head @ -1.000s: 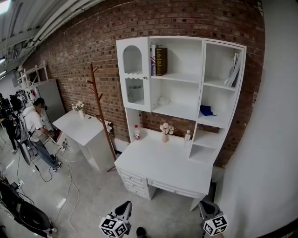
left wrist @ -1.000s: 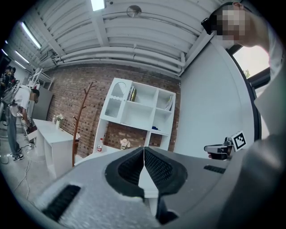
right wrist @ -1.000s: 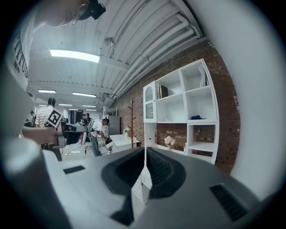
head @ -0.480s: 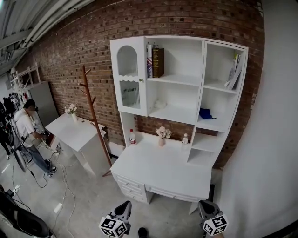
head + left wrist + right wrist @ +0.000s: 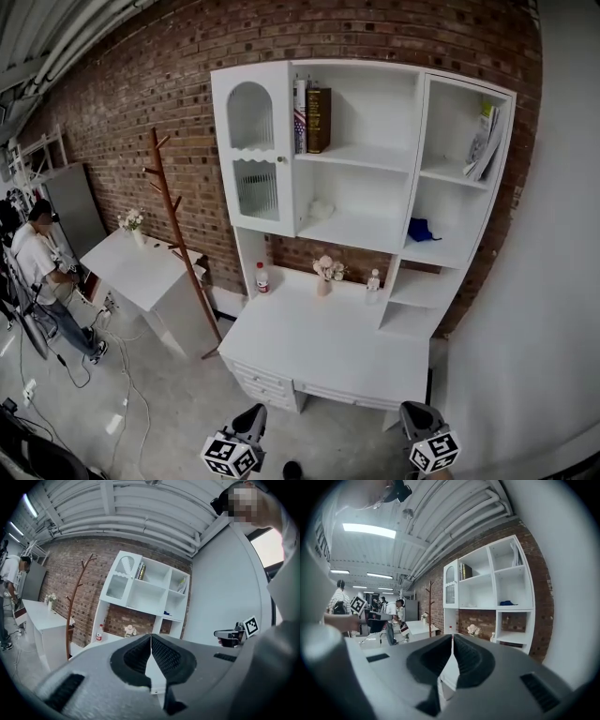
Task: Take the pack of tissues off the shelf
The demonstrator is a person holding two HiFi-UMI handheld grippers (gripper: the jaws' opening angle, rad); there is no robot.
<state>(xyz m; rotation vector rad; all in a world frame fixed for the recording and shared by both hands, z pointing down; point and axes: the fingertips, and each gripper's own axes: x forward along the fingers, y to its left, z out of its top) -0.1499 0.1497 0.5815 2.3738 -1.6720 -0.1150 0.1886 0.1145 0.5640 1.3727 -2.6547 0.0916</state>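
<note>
A small blue pack [image 5: 421,230] lies on the middle right shelf of the white desk hutch [image 5: 361,230]; it also shows in the right gripper view [image 5: 506,603]. A pale white lump [image 5: 322,208] sits on the centre shelf; I cannot tell which of the two is the tissues. My left gripper [image 5: 253,418] and right gripper [image 5: 413,416] hang low at the frame's bottom, well short of the desk. Both are shut with nothing between the pads, as seen in the left gripper view [image 5: 151,641] and the right gripper view [image 5: 453,641].
Books [image 5: 312,119] stand on the top shelf, papers [image 5: 487,141] at top right. A bottle [image 5: 262,277], flowers [image 5: 325,271] and a small bottle [image 5: 373,280] stand on the desktop [image 5: 319,342]. A wooden coat rack [image 5: 175,230], a second white table [image 5: 136,267] and a person [image 5: 37,267] are at left.
The hutch and desk have shifted up and left in the head view and look a little larger. Both grippers keep their places at the bottom edge, still shut.
</note>
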